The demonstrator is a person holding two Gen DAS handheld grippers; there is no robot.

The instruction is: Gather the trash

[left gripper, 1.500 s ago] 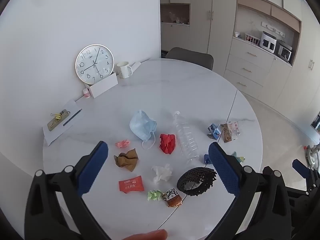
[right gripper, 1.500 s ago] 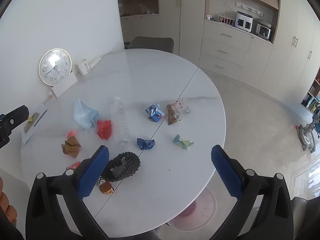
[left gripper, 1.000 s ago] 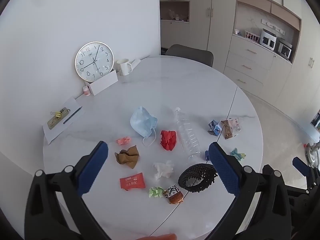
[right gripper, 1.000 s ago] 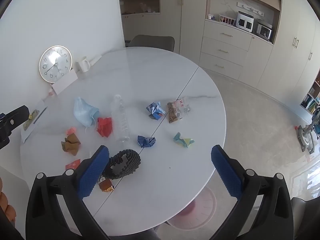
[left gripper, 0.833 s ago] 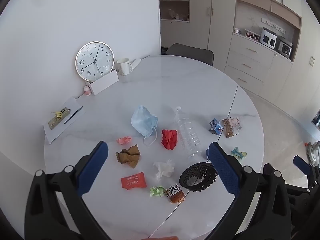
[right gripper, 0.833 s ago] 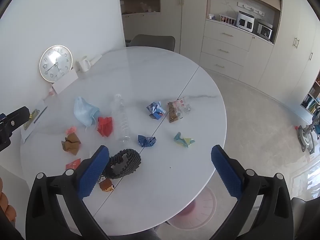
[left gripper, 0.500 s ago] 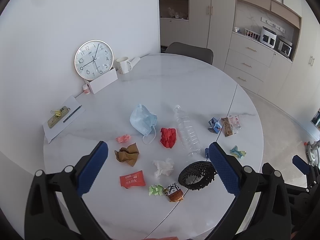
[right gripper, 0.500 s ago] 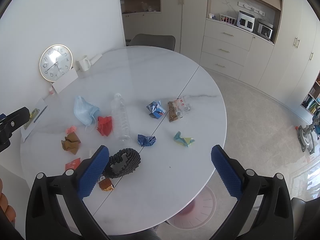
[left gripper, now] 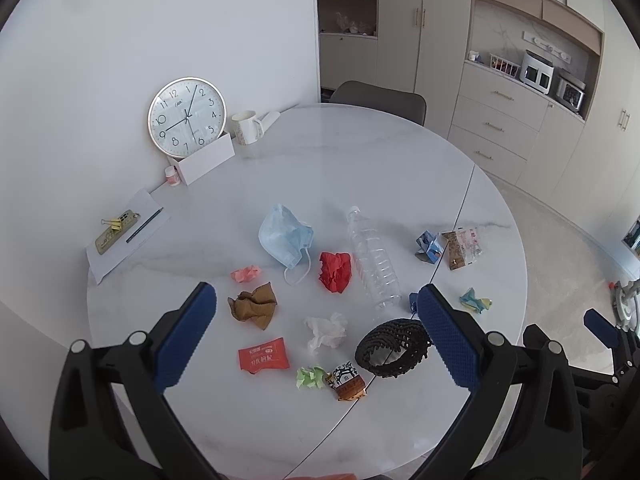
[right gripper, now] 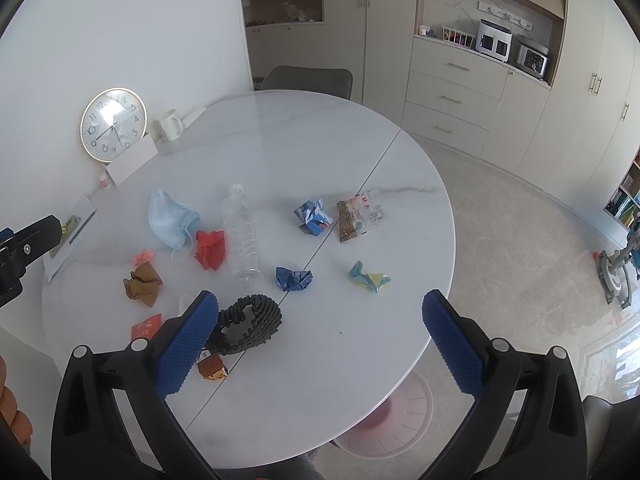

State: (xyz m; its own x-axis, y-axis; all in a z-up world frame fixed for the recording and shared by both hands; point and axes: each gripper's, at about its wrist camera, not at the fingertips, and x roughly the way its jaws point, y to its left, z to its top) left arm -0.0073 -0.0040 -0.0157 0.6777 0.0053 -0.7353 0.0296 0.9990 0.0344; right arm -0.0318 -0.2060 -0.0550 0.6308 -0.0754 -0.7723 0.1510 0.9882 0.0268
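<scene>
Left wrist view: the left gripper (left gripper: 316, 318) hangs above the near edge of the round table (left gripper: 360, 152), jaws spread wide, nothing between them. Our landmark is the clear bottle (left gripper: 373, 258), lying on its side mid-table. Just left of it, a red paper wad (left gripper: 336, 271); further left, a blue mask (left gripper: 285, 236). Nearer than the bottle, a white tissue (left gripper: 325, 330), a black mesh ring (left gripper: 394, 347), a red packet (left gripper: 264, 355), a green scrap (left gripper: 310, 377) and a small brown wrapper (left gripper: 346, 382). Left of the wad, brown paper (left gripper: 254, 306) and a pink scrap (left gripper: 246, 273). Far behind the bottle, a clock (left gripper: 187, 117) leans on the wall with a mug (left gripper: 246, 127) beside it.

Right wrist view: the right gripper (right gripper: 318, 332) is also wide open and empty, above the near table rim. Right of the bottle (right gripper: 241, 233), blue paper (right gripper: 313, 216) and a snack bag (right gripper: 358, 214); nearer, a dark blue wad (right gripper: 293, 278) and a teal scrap (right gripper: 368, 276). A pink bin (right gripper: 392, 420) sits on the floor under the table edge.
</scene>
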